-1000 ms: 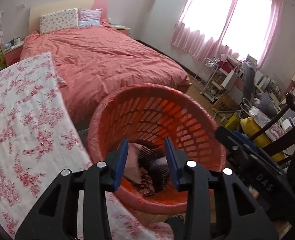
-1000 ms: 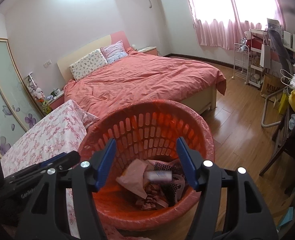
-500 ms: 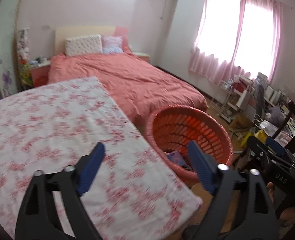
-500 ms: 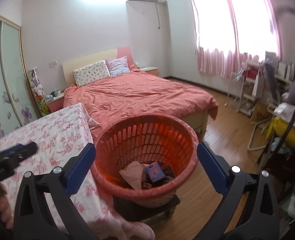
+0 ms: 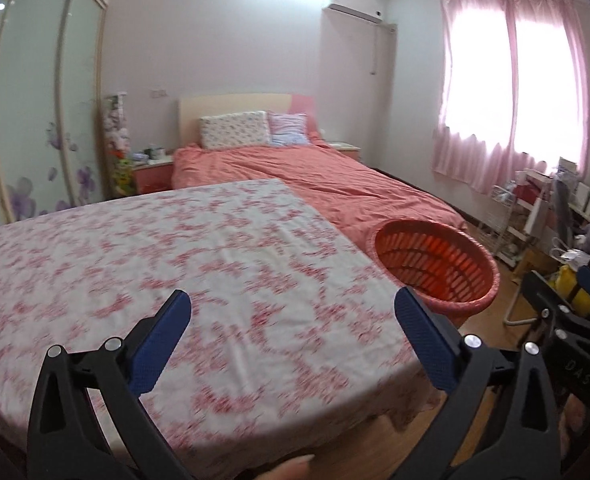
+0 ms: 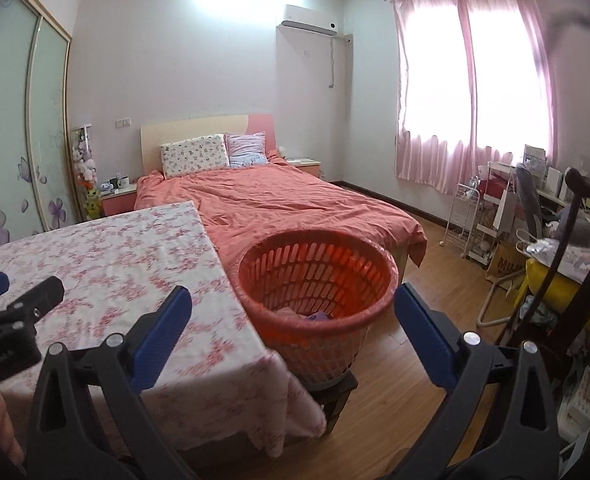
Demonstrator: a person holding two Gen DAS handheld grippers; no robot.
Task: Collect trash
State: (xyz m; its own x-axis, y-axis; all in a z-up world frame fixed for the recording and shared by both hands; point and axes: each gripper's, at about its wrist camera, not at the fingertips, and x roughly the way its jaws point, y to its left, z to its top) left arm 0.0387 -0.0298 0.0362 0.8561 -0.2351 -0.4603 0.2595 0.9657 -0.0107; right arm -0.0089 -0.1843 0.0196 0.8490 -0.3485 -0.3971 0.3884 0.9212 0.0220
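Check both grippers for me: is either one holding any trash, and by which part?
Nothing is held. The left gripper and right gripper both have their fingers spread wide with nothing between them; some trash lies in the orange basket.

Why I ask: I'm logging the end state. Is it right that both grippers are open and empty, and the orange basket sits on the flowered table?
Not quite. The orange basket is not on the flowered table; it stands beside the table's edge on a low dark stand on the floor, as the right wrist view shows. The rest holds: the left gripper and right gripper are open and empty.
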